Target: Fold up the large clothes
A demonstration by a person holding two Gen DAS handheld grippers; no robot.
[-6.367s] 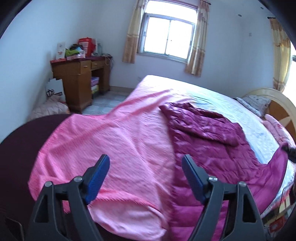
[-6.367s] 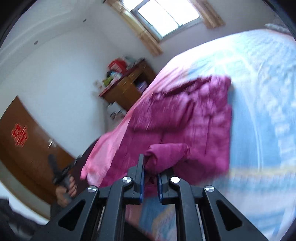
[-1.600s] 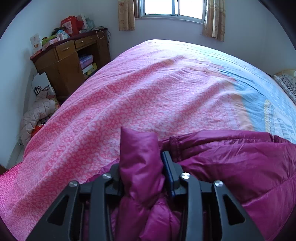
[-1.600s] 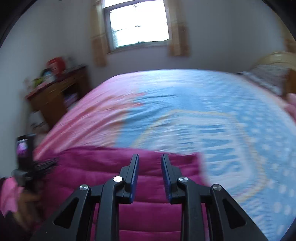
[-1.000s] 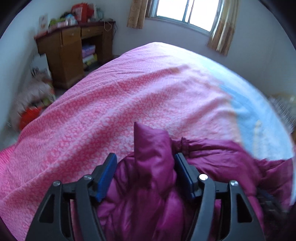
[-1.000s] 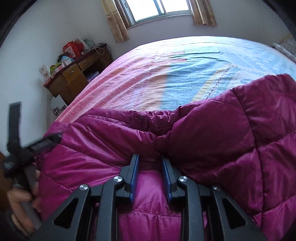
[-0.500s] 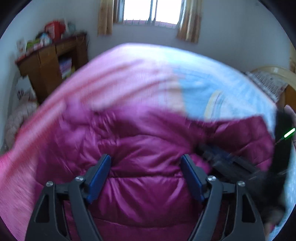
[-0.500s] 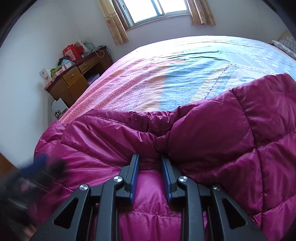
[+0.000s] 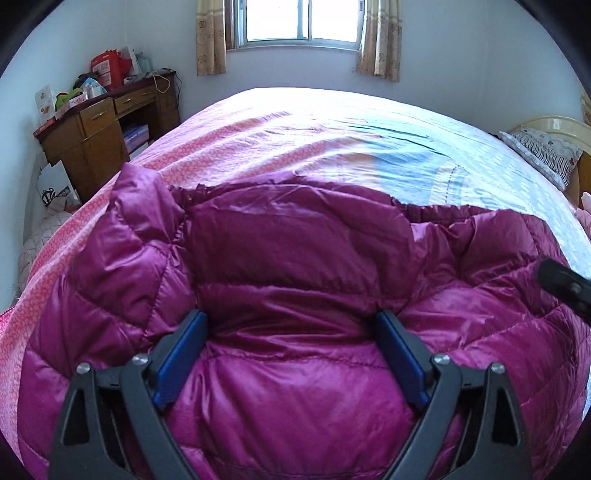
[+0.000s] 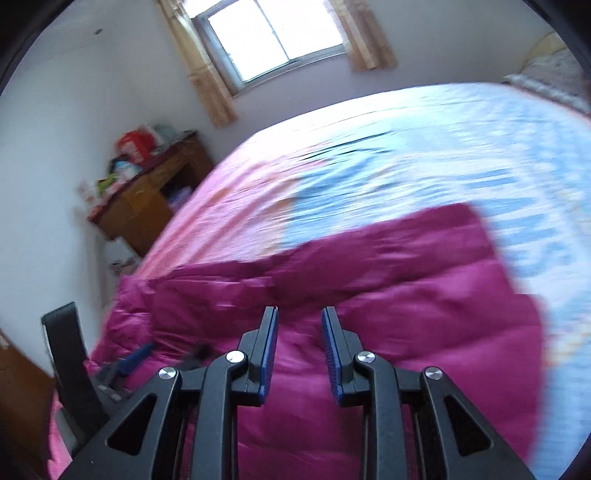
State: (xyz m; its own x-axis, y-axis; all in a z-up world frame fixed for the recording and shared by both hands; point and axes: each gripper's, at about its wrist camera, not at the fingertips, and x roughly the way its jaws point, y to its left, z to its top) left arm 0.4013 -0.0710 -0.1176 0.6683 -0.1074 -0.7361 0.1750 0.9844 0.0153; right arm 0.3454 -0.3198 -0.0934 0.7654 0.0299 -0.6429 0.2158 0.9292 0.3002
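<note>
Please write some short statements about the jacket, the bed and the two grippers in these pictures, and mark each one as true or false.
1. The magenta puffer jacket lies on the bed. True.
2. The left gripper holds a bunch of the jacket tightly. False: its jaws are opening and stand wide apart, and the fabric lies loose between them, not clamped.
3. The right gripper has nothing between its jaws. True: a narrow gap shows, with the jacket lying behind it.
4. The bed cover is green. False: it is pink on one side and light blue on the other.
5. A wooden desk stands against the wall near the window. True.
</note>
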